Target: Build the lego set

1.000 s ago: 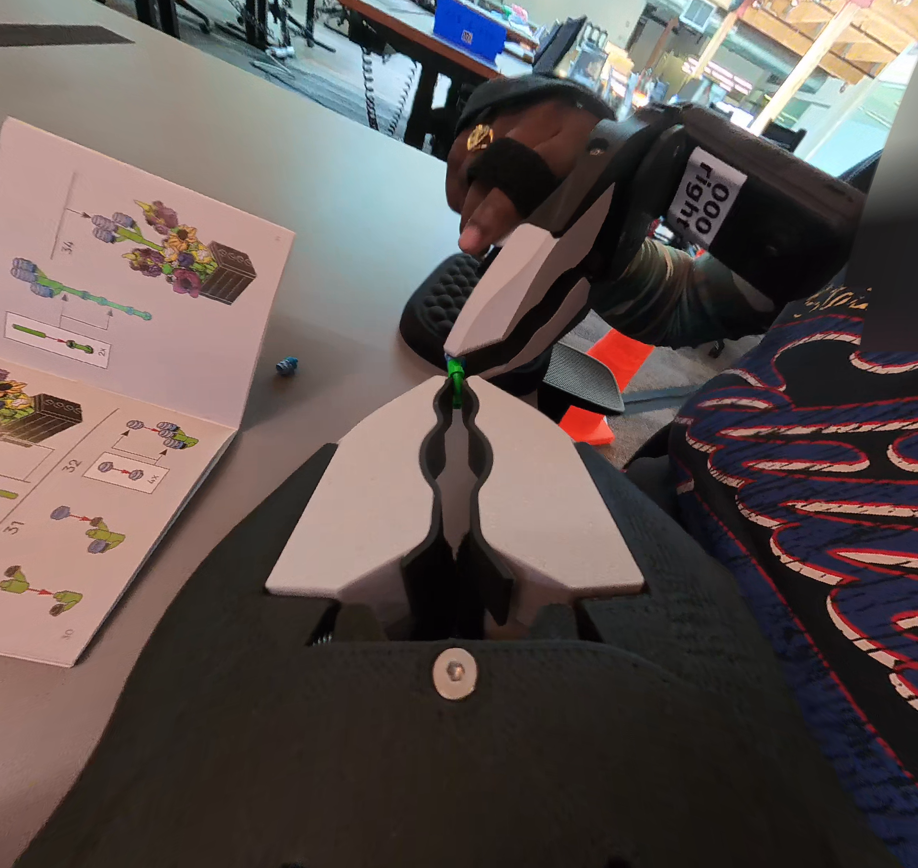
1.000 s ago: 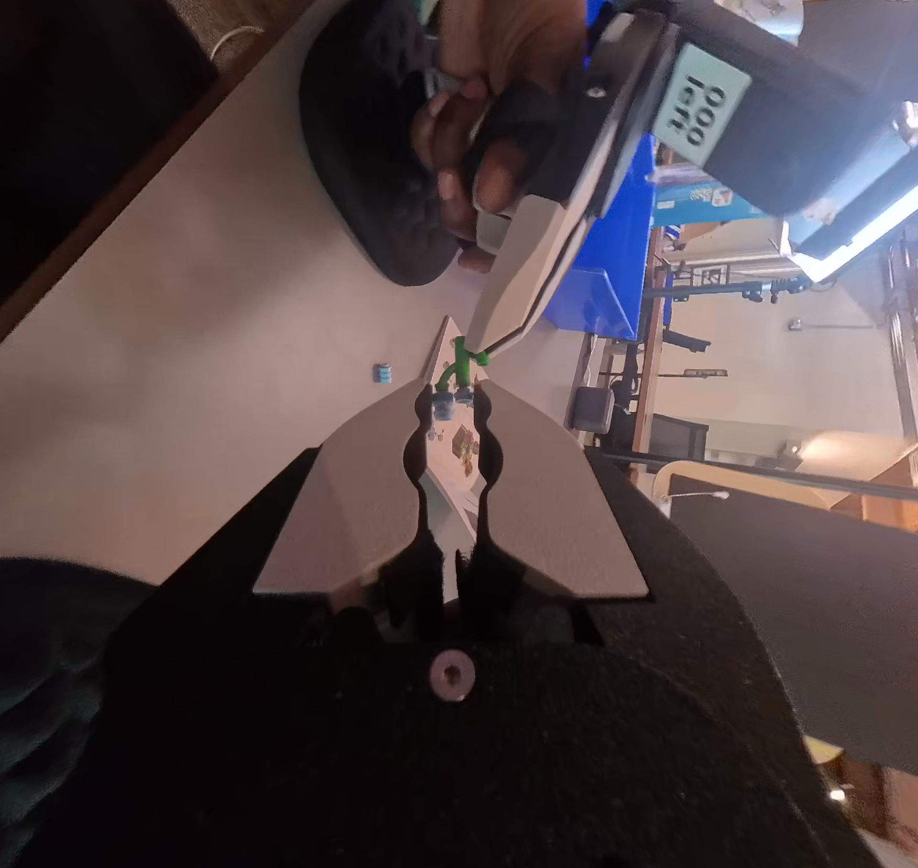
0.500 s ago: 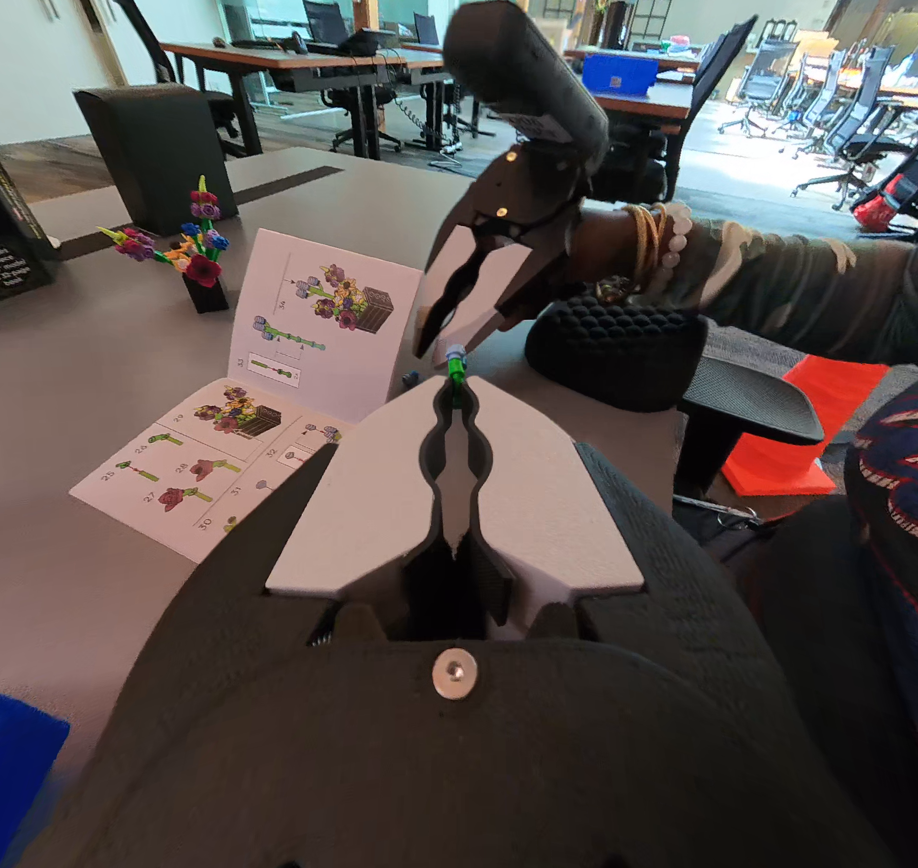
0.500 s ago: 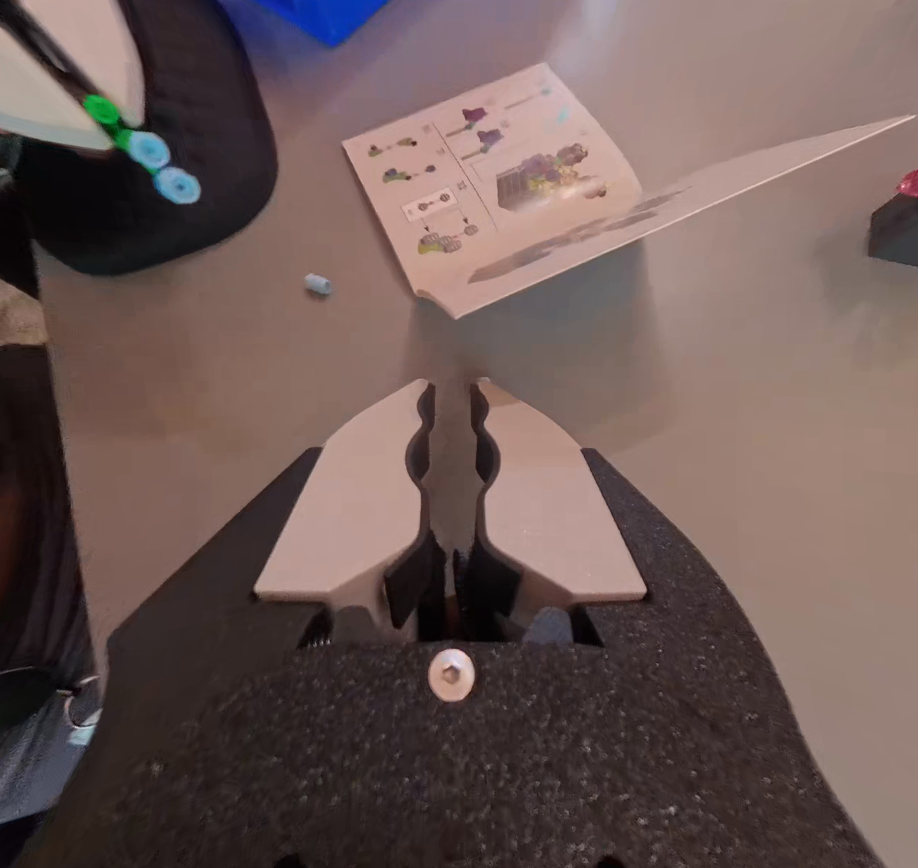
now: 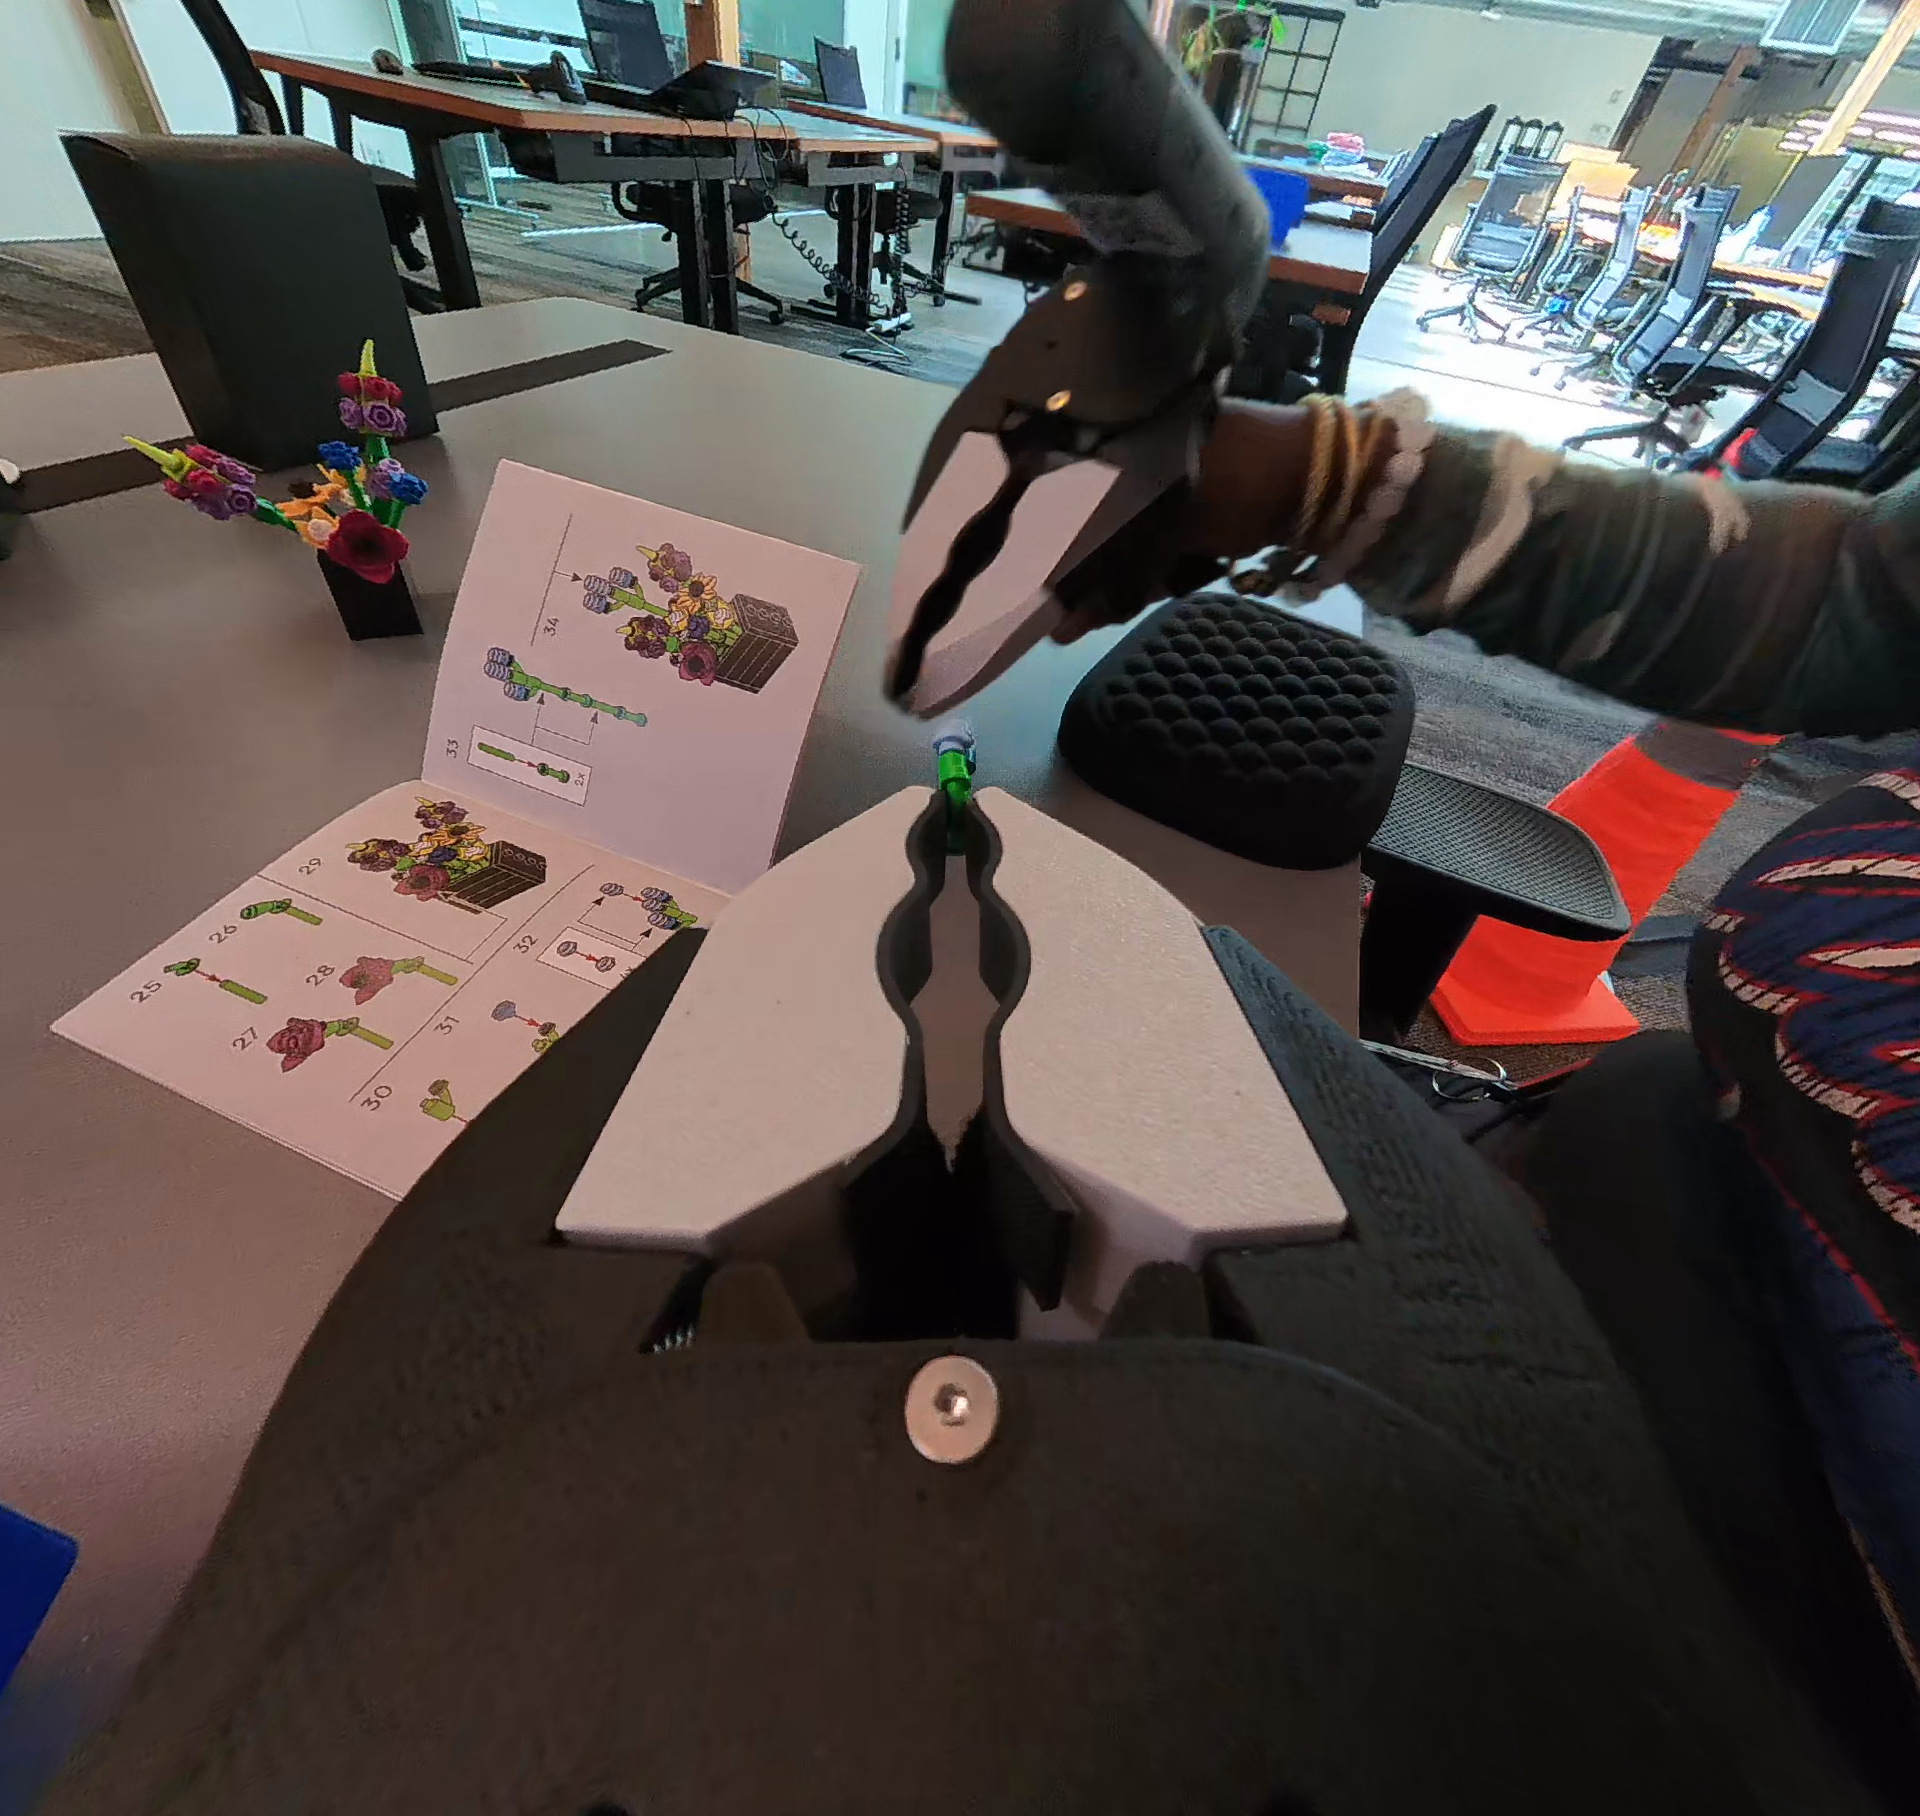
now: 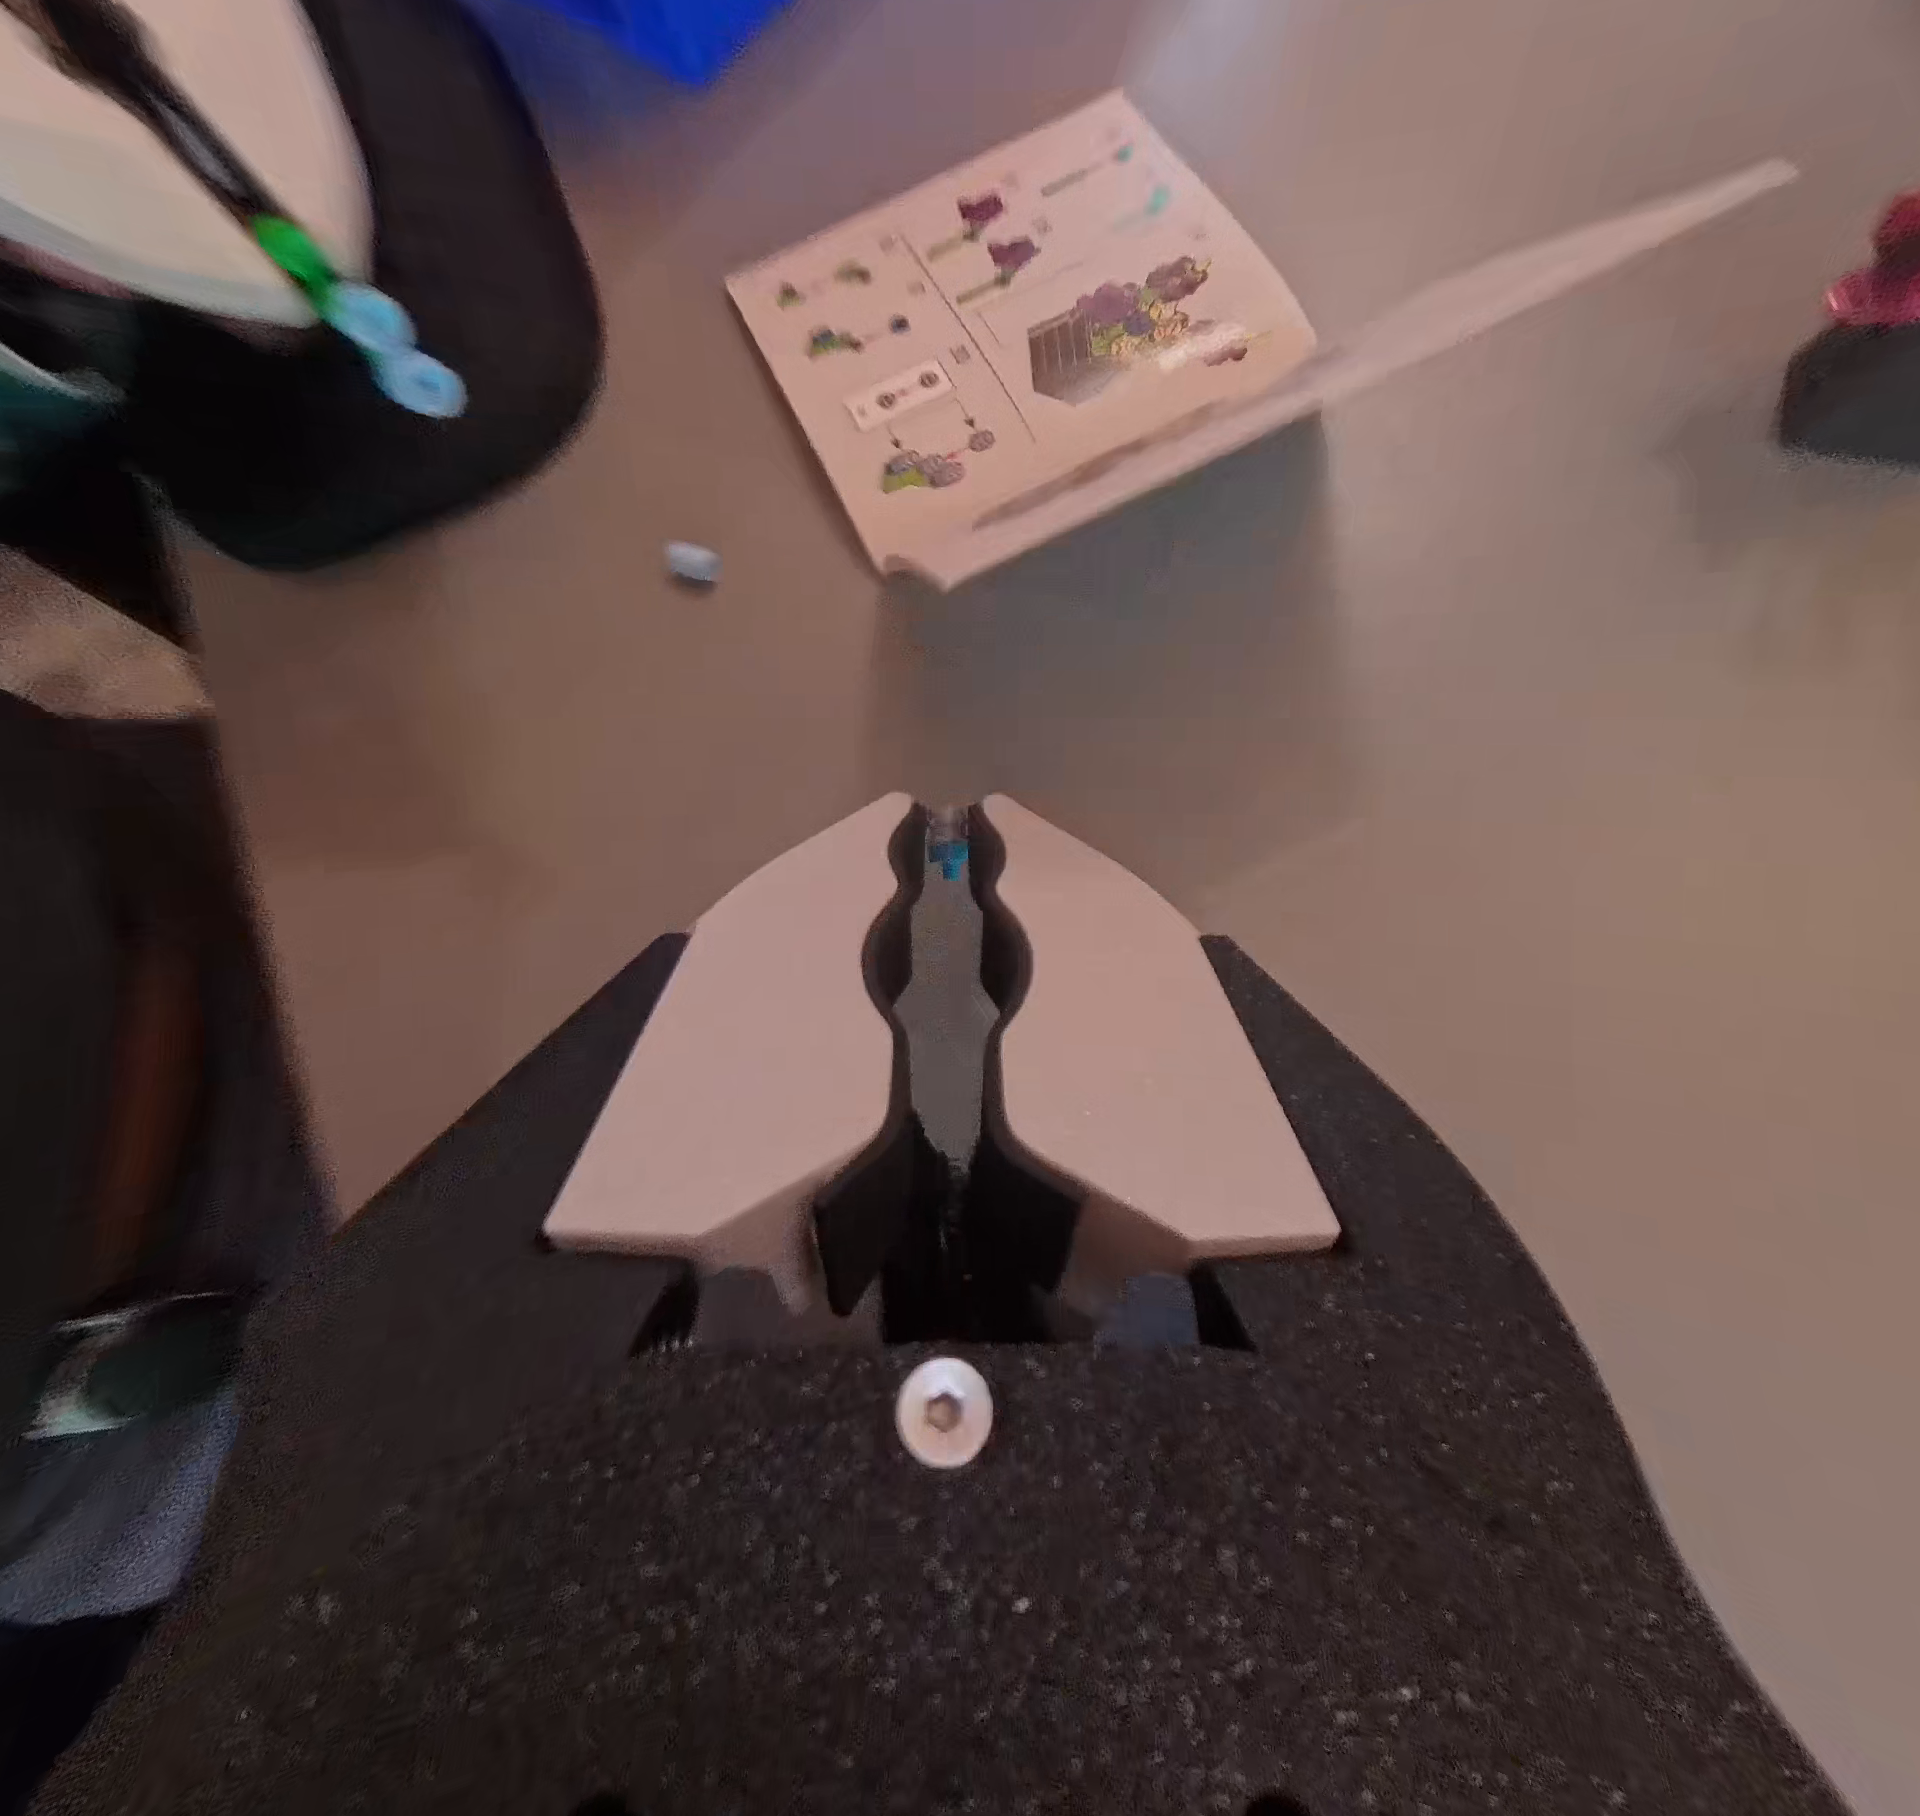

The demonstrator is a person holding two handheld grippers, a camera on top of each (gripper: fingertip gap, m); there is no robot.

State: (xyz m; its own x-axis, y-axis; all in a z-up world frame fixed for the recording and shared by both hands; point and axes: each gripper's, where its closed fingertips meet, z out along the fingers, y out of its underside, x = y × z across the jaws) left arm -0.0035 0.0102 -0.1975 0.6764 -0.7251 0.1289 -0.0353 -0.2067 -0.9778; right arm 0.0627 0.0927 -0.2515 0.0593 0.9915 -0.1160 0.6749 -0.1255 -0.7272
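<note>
My left gripper [image 5: 954,810] pinches a thin green stem [image 5: 950,779] at its lower end, two pale blue studs [image 6: 400,353] sticking out past the tips. My right gripper [image 6: 945,816] hovers over the table [image 6: 1455,831], jaws nearly closed on a tiny blue piece [image 6: 943,847], blurred. A loose blue stud [image 6: 692,561] lies near the booklet [image 6: 1039,343]. These parts look light, stiff and slippery; I judge the stem is best held low, clear of the studs.

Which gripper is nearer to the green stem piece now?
Left. The left gripper pinches the green stem piece between its fingertips; the right gripper hangs close by, above the table, apart from it.
</note>
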